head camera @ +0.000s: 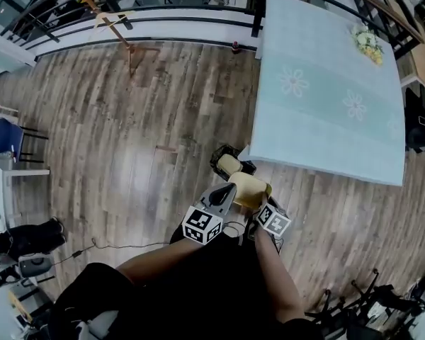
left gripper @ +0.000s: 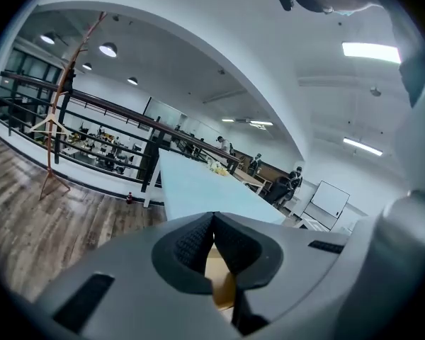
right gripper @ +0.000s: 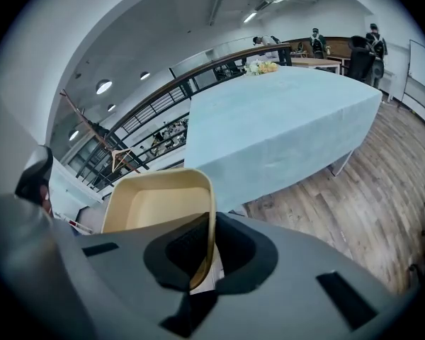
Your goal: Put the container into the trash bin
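I'm holding the container (head camera: 249, 190) just beside the bin (head camera: 220, 155) at centre frame. The left gripper (head camera: 229, 190) and right gripper (head camera: 259, 207) are both pinching its rim. Next, I reckon, it needs shifting over the opening before both let go.

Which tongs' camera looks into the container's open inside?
The right tongs: its view shows the container's hollow above the pinched rim, while the left tongs show only a tan sliver.
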Demonstrator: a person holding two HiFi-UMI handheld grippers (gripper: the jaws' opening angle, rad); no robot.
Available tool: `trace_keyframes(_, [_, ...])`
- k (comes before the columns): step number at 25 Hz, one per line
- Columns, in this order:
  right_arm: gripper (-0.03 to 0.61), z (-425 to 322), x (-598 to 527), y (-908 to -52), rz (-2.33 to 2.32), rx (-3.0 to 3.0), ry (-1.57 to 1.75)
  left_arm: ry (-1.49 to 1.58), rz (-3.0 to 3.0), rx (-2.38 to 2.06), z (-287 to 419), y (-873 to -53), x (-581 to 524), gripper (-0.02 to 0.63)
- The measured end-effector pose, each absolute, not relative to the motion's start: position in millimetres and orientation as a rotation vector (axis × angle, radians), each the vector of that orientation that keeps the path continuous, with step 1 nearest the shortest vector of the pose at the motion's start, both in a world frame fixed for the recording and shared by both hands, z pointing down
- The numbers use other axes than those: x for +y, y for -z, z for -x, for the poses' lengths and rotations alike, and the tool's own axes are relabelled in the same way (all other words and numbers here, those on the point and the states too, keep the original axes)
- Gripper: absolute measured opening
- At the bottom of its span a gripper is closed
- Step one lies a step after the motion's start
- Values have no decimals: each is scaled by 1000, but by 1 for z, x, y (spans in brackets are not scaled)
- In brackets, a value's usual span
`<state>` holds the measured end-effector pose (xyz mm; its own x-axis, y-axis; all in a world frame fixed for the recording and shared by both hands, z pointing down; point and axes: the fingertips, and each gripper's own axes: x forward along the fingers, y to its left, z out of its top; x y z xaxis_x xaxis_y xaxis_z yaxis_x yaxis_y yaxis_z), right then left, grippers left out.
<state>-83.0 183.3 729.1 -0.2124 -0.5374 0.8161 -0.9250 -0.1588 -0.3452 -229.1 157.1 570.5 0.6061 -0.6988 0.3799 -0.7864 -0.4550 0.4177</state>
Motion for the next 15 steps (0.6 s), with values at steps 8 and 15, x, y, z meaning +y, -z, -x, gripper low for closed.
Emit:
trace_keyframes(8, [38,122,181,-775,-1705,-1567,-1448,-207,-2300,-1043,271,-583,155,14])
trace_keyframes(15, [38,138,156,-818,-1716,-1591,-1456,-280,-2226,-1039,293,-625,148,14])
